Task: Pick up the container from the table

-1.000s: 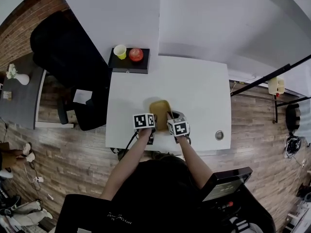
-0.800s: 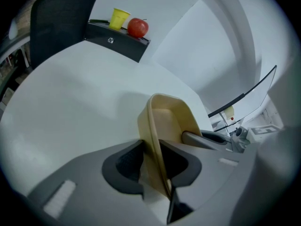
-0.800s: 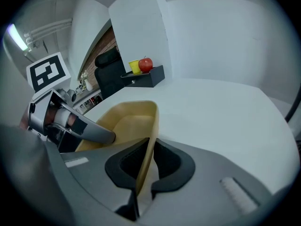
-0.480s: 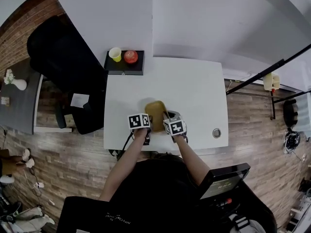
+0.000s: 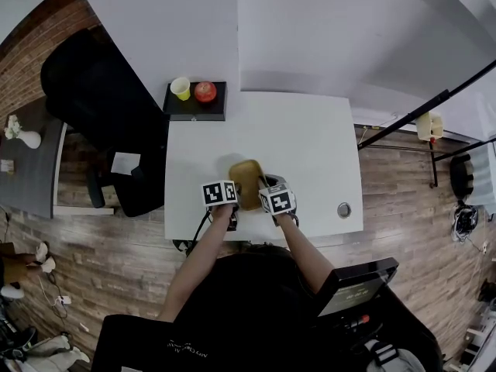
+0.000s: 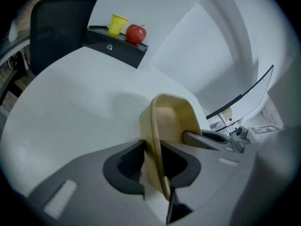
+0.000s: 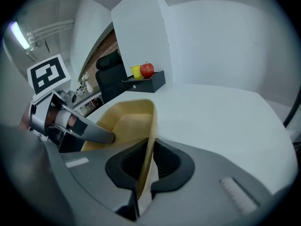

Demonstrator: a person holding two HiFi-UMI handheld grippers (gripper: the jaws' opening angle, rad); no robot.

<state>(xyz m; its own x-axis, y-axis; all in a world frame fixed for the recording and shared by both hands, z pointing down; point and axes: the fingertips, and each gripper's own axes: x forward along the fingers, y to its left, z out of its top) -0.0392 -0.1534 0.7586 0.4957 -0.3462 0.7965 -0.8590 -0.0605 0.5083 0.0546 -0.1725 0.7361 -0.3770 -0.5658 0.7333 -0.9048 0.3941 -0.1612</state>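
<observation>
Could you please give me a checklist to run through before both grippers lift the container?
1. Wall of the container between the jaws of the left gripper: ok; the jaws have just been closing.
2. Left fingers pressing firmly: cannot tell.
3. Right gripper shut on the opposite wall: ok; it has just been closing too.
4. Inside of the container empty: ok.
5. Yellow cup and apple well away on the black tray: ok.

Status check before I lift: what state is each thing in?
tan container: upright, open top, held by both side walls.
left tongs: just been closing, pads on the container's wall.
right tongs: just been closing, clamped on the opposite wall.
yellow cup: upright on the black box.
red apple: whole, beside the cup.
</observation>
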